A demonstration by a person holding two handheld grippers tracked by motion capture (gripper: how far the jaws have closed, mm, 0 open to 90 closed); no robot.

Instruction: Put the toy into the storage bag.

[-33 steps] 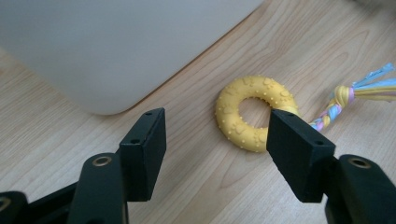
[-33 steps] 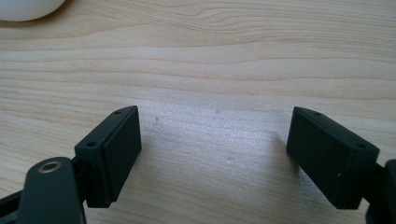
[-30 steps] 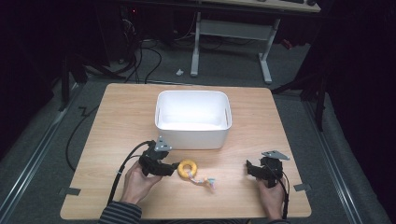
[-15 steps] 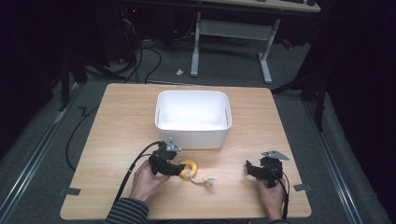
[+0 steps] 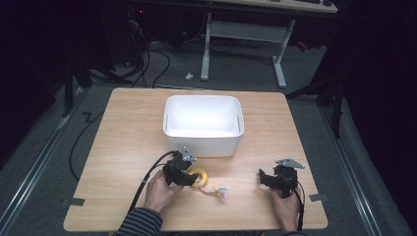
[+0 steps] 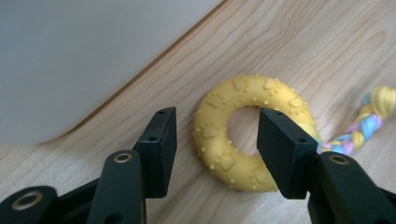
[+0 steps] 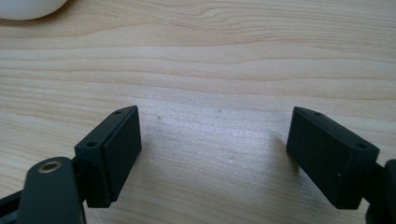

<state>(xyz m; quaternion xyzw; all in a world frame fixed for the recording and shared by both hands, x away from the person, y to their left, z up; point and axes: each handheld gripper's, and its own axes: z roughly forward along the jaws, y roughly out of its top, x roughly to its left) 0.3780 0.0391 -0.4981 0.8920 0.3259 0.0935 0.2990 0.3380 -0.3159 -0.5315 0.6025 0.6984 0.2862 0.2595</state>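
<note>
High view showed us seated at a wooden counter [image 5: 123, 147] with a white bin [image 5: 204, 125] near its middle. We held the left gripper [image 5: 189, 178] just near of the bin, its fingers [image 6: 161, 149] spread apart around one side of a yellow ring toy [image 6: 252, 130]. One finger sat outside the ring's left edge and the other over its hole; we could not tell whether either touched the rubber. The ring lay flat on the counter, close to the bin's near wall, stamped with paw prints and small bumps. A braided pastel rope [image 6: 369, 116] trailed from its right side. We held the right gripper [image 5: 268, 178] well apart, at the counter's near right, its fingers [image 7: 116, 149] released wide over bare wood.
</note>
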